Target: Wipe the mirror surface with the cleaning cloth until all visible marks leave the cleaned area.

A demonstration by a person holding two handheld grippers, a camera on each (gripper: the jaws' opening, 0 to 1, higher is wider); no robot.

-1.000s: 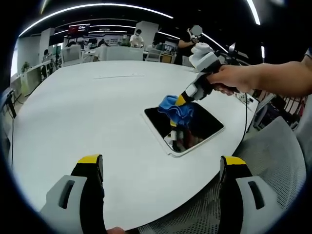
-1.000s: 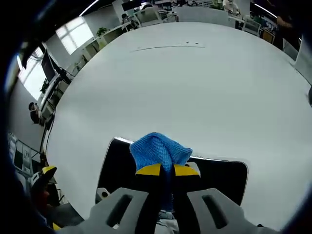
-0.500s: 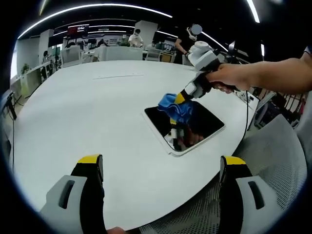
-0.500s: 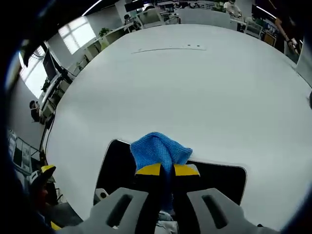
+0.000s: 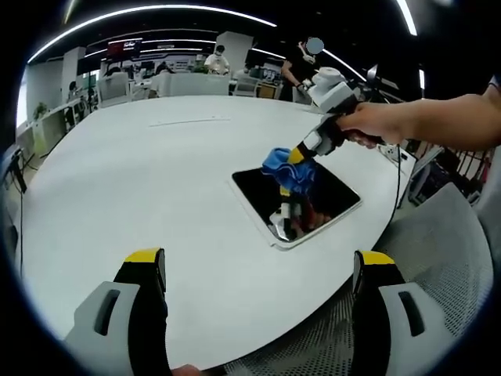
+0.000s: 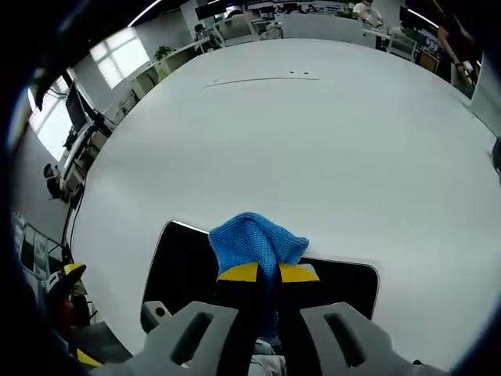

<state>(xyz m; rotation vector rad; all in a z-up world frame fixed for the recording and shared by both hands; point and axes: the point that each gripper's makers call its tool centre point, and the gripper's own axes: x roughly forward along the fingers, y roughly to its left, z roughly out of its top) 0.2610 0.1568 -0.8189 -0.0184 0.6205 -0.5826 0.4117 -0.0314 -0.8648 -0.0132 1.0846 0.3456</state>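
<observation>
A dark rectangular mirror (image 5: 325, 200) with a white frame lies flat near the table's right edge. A person's hand holds my right gripper (image 5: 296, 157) over it, shut on a bunched blue cloth (image 5: 288, 170) that presses on the glass. In the right gripper view the cloth (image 6: 254, 241) bulges above the yellow-tipped jaws of the right gripper (image 6: 268, 272), with the mirror (image 6: 182, 266) spreading to both sides beneath. My left gripper (image 5: 258, 270) stands open well short of the mirror, nothing between its fingers.
The big white round table (image 5: 141, 172) stretches left and back. A grey mesh chair (image 5: 438, 258) stands at the near right edge. Desks, chairs and people fill the office at the back. A cable (image 5: 394, 196) hangs over the right edge.
The right gripper has slid the cloth a little to the right across the mirror. The left gripper has stayed still and open.
</observation>
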